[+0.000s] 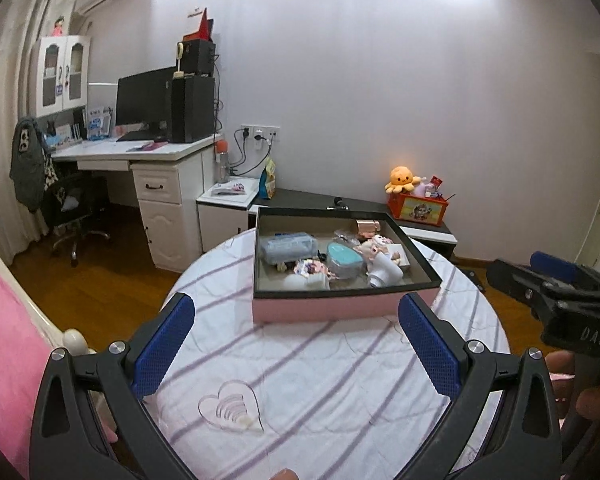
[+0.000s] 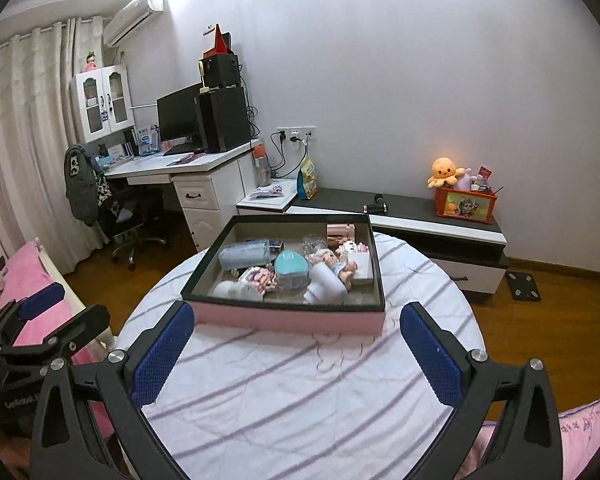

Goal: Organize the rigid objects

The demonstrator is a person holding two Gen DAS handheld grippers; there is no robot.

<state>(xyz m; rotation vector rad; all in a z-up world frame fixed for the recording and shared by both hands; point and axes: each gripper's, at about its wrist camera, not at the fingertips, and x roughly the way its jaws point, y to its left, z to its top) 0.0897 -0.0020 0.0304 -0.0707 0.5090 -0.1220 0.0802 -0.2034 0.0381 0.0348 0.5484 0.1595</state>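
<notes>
Round table (image 1: 332, 380), striped cloth – bedroom, white desk (image 1: 140, 152) at 10 o'clock. Left gripper (image 1: 296, 344) and right gripper (image 2: 296, 344) hover above cloth, jaws spread wide, holding nothing. One pink box (image 2: 288, 316) at 12 o'clock – one teal case (image 2: 292, 266), one doll (image 2: 332, 260) inside.

**A lilac bedroom under bright ceiling light**

Ahead of me stands a plain pale wall (image 2: 400, 80), washed bright from above. To my left, cream curtains (image 2: 24, 120) hang beside a white desk (image 2: 188, 164) carrying a dark monitor (image 2: 178, 118) and a black computer tower (image 2: 224, 118). An air conditioner (image 2: 134, 16) sits high near the ceiling. A low black-and-white cabinet (image 2: 440, 220) runs along the wall, over a brown wooden floor (image 2: 540, 332). An office chair (image 1: 70, 208) draped with clothing faces the desk.
</notes>
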